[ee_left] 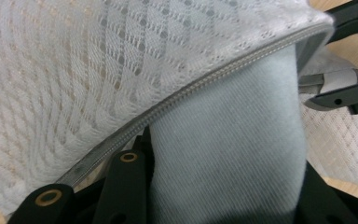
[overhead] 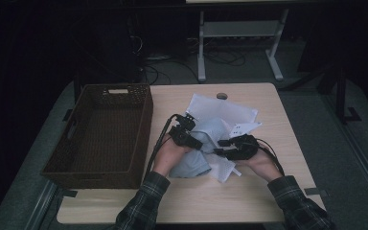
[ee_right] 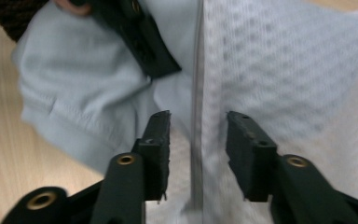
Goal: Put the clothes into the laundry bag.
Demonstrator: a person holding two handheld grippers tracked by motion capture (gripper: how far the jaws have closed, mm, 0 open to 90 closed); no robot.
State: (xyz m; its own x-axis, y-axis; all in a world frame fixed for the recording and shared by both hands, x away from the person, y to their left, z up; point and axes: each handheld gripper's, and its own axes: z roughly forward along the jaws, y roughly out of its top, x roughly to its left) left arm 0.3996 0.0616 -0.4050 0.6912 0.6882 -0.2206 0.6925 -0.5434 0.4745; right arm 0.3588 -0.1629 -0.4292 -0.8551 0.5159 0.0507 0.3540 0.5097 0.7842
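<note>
At the centre of the high view, a pale blue cloth (overhead: 196,155) lies partly inside a white mesh bag (overhead: 223,112) on the wooden table (overhead: 268,191). The left gripper (overhead: 186,136) is clamped on the blue cloth, whose fabric runs up between its 2 jaws and under the bag's zipper (ee_left: 186,93) in the left gripper view. The right gripper (ee_right: 198,154) stands with its jaws wide apart, one on each side of the zipper line, over the mesh. A brown woven basket (overhead: 100,134) sits at the left of the frame.
</note>
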